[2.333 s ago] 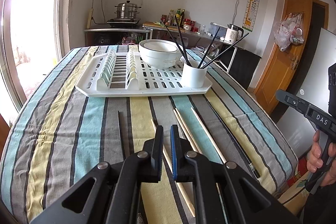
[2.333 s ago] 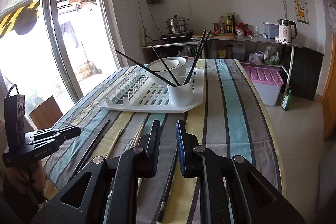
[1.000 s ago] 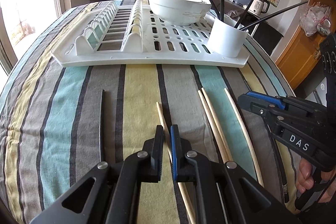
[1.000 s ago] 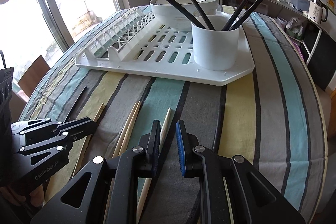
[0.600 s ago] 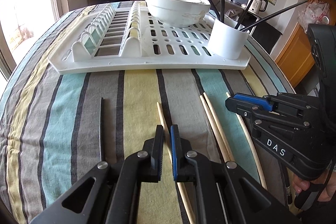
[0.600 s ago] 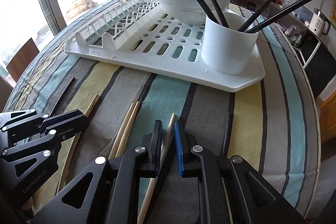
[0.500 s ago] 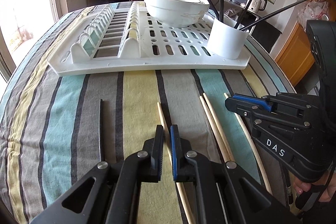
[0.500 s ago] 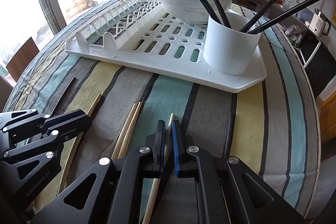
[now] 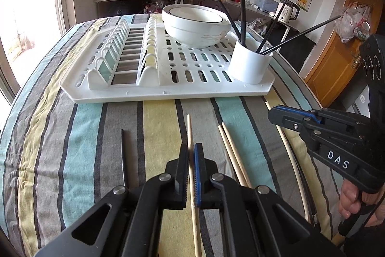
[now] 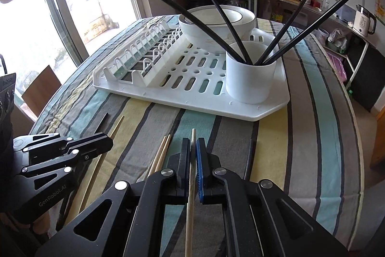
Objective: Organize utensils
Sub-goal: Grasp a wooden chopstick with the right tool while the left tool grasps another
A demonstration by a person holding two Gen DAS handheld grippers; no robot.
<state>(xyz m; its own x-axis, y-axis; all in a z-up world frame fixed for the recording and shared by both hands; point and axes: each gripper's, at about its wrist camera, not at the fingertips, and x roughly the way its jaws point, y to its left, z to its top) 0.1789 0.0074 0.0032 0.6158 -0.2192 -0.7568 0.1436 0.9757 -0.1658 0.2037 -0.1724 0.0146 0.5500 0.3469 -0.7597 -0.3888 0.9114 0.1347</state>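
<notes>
My left gripper [image 9: 191, 153] has a pale wooden chopstick [image 9: 189, 129] running straight through its narrow gap; the jaws are closing and the pads touch the stick. My right gripper [image 10: 193, 148] is shut on another wooden chopstick [image 10: 193, 134], held a little above the striped cloth. In the left wrist view the right gripper [image 9: 270, 112] sits at the right, its stick [image 9: 292, 160] trailing back. The left gripper [image 10: 109, 140] shows low on the left of the right wrist view. A white cup [image 10: 250, 78] on the rack's near right corner holds several black chopsticks.
A white drying rack [image 9: 168, 90] carries stacked white bowls [image 9: 196, 25]. A pair of wooden chopsticks [image 9: 231, 153] lies between the two grippers, and a black chopstick [image 9: 124, 155] lies to the left. The table edge [image 10: 361, 160] drops off at the right.
The right jaws closed on their wooden chopstick and rose slightly with it. The left gripper's chopstick now lines up straight between its jaws, which have narrowed a little.
</notes>
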